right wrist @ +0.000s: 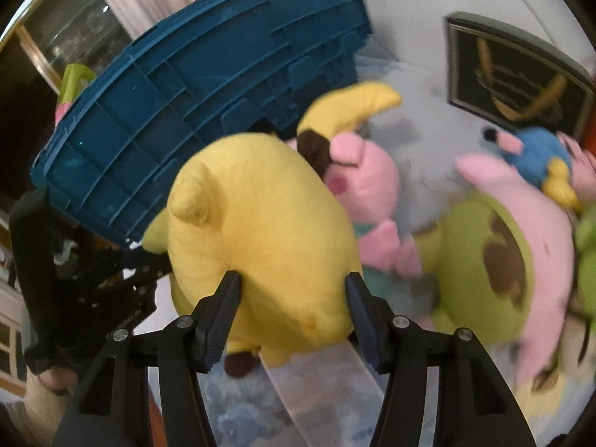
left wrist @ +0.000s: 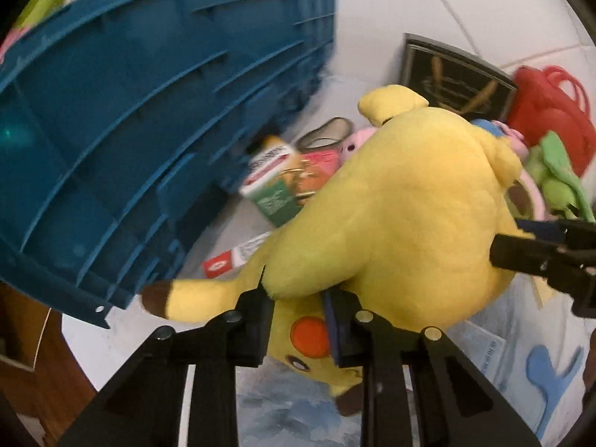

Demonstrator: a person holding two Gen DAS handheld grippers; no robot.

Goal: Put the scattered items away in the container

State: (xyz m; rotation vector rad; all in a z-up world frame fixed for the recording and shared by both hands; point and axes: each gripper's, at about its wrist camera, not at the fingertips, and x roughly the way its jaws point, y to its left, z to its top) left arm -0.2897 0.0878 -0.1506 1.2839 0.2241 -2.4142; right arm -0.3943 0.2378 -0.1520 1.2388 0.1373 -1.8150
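While both grippers closed in from opposite ends, the yellow Pikachu plush (left wrist: 391,216) lay on the white table (left wrist: 376,7) beside the blue crate (left wrist: 123,119), its long axis running away from the left wrist camera: head and red cheek nearest, one brown-tipped ear (left wrist: 175,298) pointing left, feet far. The left gripper (left wrist: 298,320) had its jaws drawn narrow, pinching a fold of the plush's head. The right gripper (right wrist: 292,298) straddled the plush's rounded lower body, its jaws half wide and pressing the fabric on both sides. Motion blur softened both views. Beyond the plush, a pink pig plush (right wrist: 365,178), a pink-and-green plush (right wrist: 495,260) and a small blue plush (right wrist: 540,160) were heaped together, partly hidden. A dark framed picture (right wrist: 514,74) lay farthest, cut by the edge.
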